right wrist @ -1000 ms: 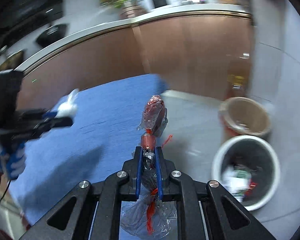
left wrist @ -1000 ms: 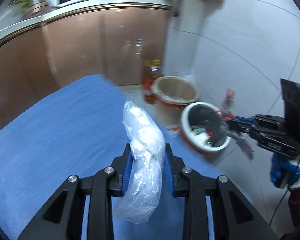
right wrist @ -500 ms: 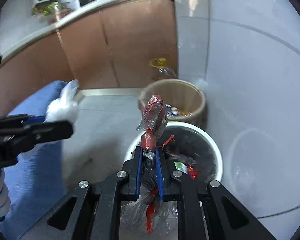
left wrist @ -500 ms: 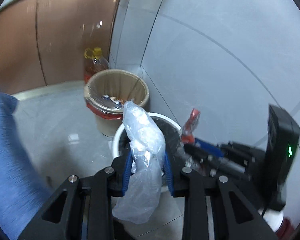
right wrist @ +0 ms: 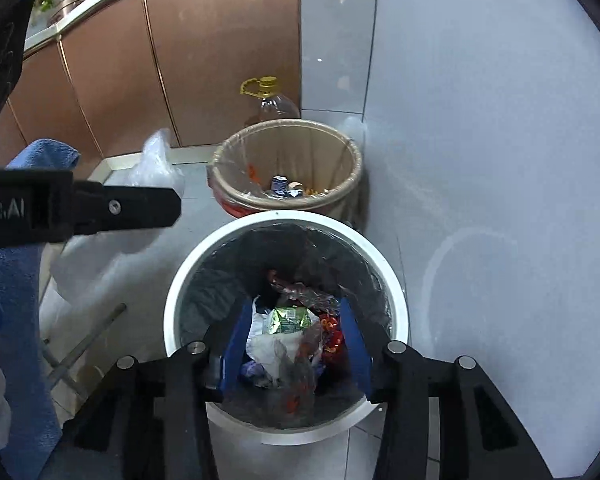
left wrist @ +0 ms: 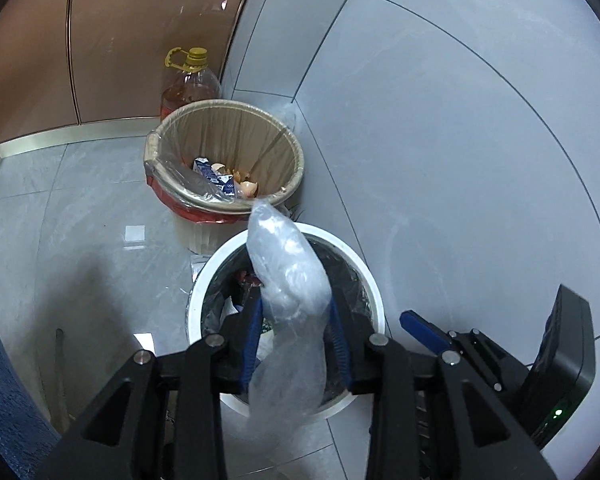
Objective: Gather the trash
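My left gripper (left wrist: 294,344) is shut on a clear crumpled plastic bag (left wrist: 288,280) and holds it over the white-rimmed bin (left wrist: 370,280) with a black liner. My right gripper (right wrist: 296,344) is open and empty above the same bin (right wrist: 396,280). A red and clear wrapper (right wrist: 300,364) lies inside on other trash, below the right fingers. The left gripper's finger (right wrist: 128,210) and its clear bag (right wrist: 156,164) show at the left of the right wrist view. The right gripper's blue pad (left wrist: 420,326) shows at the right of the left wrist view.
A beige-lined bin (left wrist: 224,160) with eggshells and cartons stands just behind the white bin. An oil bottle (left wrist: 190,84) stands behind it by the brown cabinet (left wrist: 140,40). A grey tiled wall (left wrist: 440,140) is on the right. Blue cloth (right wrist: 16,300) hangs at the left.
Both grippers moved from the blue cloth to above the white bin. My right gripper opened and the red wrapper dropped into the bin. My left gripper still holds the clear bag.
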